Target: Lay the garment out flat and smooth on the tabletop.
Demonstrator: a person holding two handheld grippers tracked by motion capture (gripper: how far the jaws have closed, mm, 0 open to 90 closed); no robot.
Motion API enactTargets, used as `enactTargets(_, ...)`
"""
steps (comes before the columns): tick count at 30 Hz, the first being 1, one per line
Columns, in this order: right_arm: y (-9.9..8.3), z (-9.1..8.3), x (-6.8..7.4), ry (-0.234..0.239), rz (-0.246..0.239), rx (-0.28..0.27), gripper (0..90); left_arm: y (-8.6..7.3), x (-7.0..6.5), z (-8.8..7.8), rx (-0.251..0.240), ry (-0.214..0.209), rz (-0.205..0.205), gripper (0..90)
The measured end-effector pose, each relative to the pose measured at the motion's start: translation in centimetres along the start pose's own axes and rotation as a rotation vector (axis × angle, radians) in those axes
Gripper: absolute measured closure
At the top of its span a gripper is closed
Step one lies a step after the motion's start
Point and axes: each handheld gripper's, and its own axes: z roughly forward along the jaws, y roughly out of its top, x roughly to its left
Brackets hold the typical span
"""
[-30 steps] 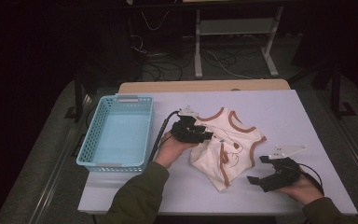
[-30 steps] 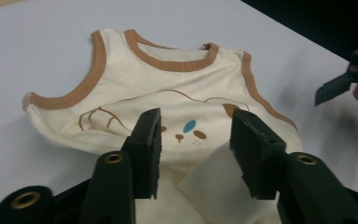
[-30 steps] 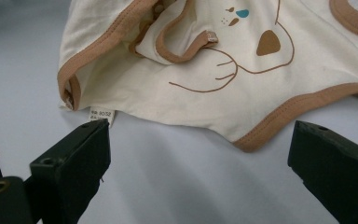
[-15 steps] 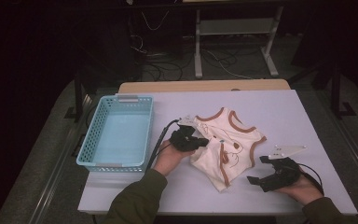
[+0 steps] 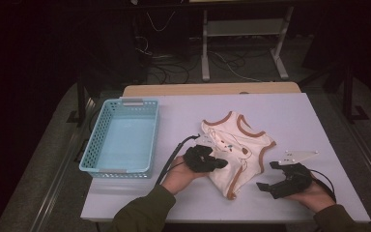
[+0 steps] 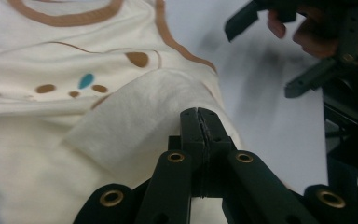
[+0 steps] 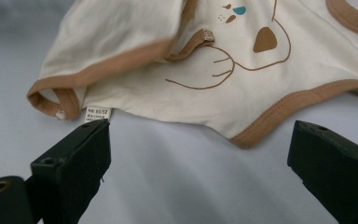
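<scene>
Cream vest (image 5: 239, 150) with brown trim, brown line-drawn print and one small teal spot. Light blue basket (image 5: 92, 153) on pale lilac table (image 5: 299, 116). Black grippers (image 5: 211, 161).

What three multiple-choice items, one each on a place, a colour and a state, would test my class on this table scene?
1. Where does the basket stand?
A. left of the garment
B. right of the garment
C. on the garment

2. What colour is the trim of the garment?
A. green
B. brown
C. red

3. How do the jaws of the right gripper stand?
A. shut on the garment
B. shut on nothing
C. open

Key:
1 A, the high view shows it at the table's left, apart from the cloth.
2 B, brown edging rings the neck and armholes.
3 C, the right gripper view shows bare table between them.
</scene>
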Motion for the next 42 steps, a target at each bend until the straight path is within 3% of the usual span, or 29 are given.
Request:
enactTargets(8,0.0,0.0,0.0,0.001,0.0,0.002,5.6,-1.8,-1.5,0.7,0.076,-0.029,0.039,88.9)
enactTargets(18,0.0,0.1,0.0,-0.001,0.001,0.004,5.6,-3.1,-2.0,1.8,0.138,-0.027,0.037,88.8)
enactTargets(24,0.0,0.1,0.0,0.0,0.002,0.005,5.6,-2.4,-2.0,1.0,0.102,-0.03,0.039,84.7)
enactTargets(29,0.0,0.1,0.0,-0.001,0.001,0.004,5.6,-1.5,-1.6,-0.2,0.056,-0.006,0.027,77.7)
enactTargets(37,0.0,0.2,0.0,-0.004,0.006,0.004,5.6,0.1,0.3,-1.4,-0.013,0.065,0.011,62.1)
enactTargets(42,0.0,0.3,-0.1,-0.002,0.007,0.009,5.6,0.5,1.8,-1.3,-0.011,0.102,0.013,57.4)
